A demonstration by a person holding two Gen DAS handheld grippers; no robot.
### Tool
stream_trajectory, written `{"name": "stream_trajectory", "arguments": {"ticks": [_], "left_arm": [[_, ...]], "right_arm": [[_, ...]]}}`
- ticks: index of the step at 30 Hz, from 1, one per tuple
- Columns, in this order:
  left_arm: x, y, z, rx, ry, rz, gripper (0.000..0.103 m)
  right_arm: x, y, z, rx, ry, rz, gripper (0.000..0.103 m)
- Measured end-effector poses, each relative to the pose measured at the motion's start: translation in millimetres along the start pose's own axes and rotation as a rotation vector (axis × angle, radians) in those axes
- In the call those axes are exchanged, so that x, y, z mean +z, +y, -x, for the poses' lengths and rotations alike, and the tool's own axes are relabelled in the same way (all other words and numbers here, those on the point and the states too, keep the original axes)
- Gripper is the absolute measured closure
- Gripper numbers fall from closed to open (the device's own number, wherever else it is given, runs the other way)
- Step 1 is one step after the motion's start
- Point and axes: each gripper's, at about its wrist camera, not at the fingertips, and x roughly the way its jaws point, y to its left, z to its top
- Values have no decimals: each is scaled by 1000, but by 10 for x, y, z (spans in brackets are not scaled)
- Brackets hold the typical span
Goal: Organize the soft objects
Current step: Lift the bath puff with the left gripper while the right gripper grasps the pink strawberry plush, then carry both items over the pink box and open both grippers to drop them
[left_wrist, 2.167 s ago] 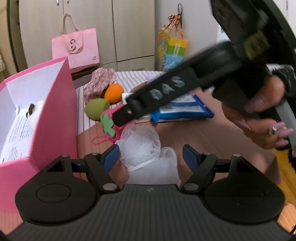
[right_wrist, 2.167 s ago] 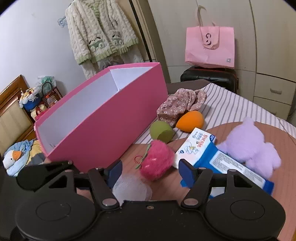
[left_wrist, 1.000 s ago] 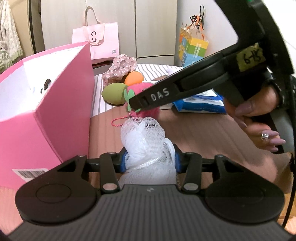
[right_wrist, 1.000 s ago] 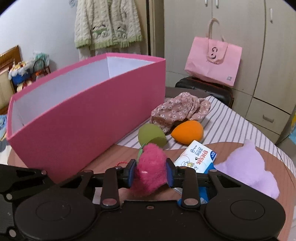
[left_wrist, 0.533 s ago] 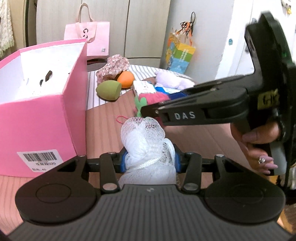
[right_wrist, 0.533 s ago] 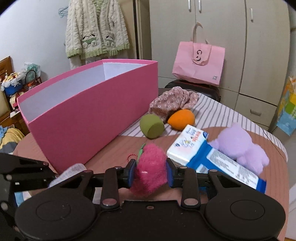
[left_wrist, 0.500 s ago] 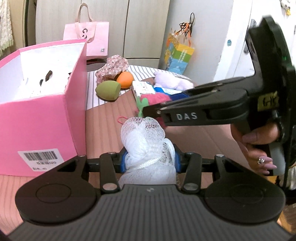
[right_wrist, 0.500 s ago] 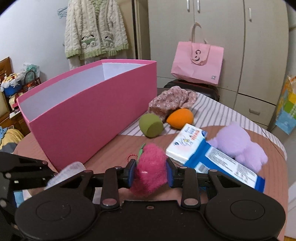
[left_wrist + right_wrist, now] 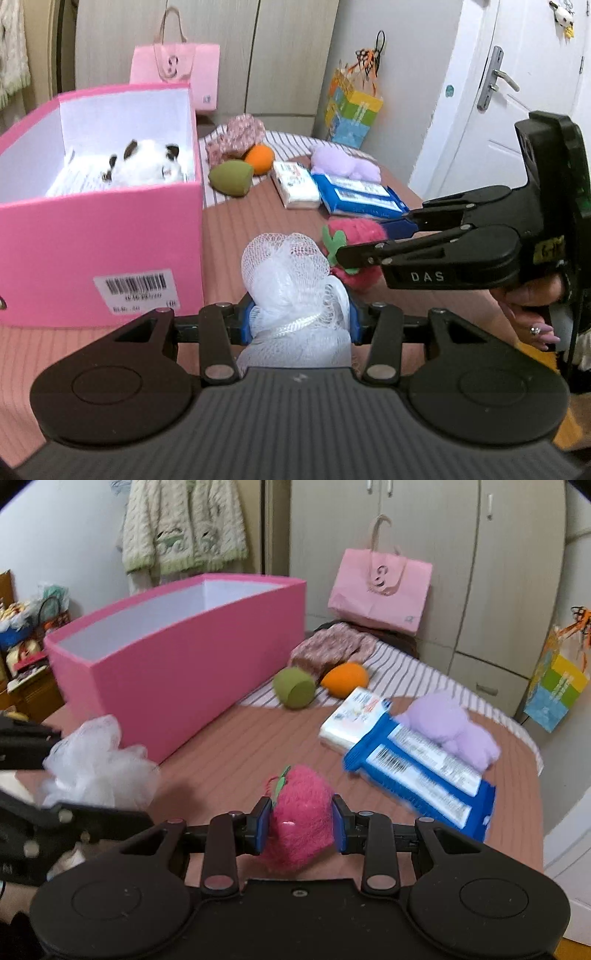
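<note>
My left gripper [image 9: 300, 319] is shut on a white mesh bath pouf [image 9: 286, 273], held above the brown table to the right of the pink box [image 9: 99, 243]. A white plush with dark ears [image 9: 146, 166] lies inside that box. My right gripper [image 9: 301, 825] is shut on a fuzzy pink strawberry [image 9: 299, 812] with a green leaf, lifted over the table. In the left wrist view the strawberry [image 9: 356, 230] shows at the tips of the right gripper [image 9: 341, 254], just behind the pouf. The pouf [image 9: 92, 760] appears at the left of the right wrist view.
On the table beyond lie a green sponge [image 9: 295, 686], an orange sponge [image 9: 345, 679], a floral cloth [image 9: 332, 648], a white tissue pack [image 9: 352, 716], a blue wipes pack [image 9: 424, 775] and a purple plush [image 9: 450, 731]. A pink bag [image 9: 380, 590] stands by the cabinets.
Both grippers have drawn back from the objects on the table, each keeping its hold. The pink box's open top and the white plush inside have come into the left wrist view.
</note>
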Motion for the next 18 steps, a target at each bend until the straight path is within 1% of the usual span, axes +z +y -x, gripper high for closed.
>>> {"name": "stream_trajectory", "arguments": {"ticks": [6,8,13,18], "left_arm": [[-12,71,104,-22,46,-3,59],[-11,110,146,-32,63,-2,59],[-34,242,340,-36,108,18,59],[-46,381,567,-68,177,51,59]], "right_arm": [[-7,87,150,80,16,-16,65],[11,139,199,107,31,-3,65],[84,289,301,205,81,2,65],[184,441,353,312,128,-20,65]]}}
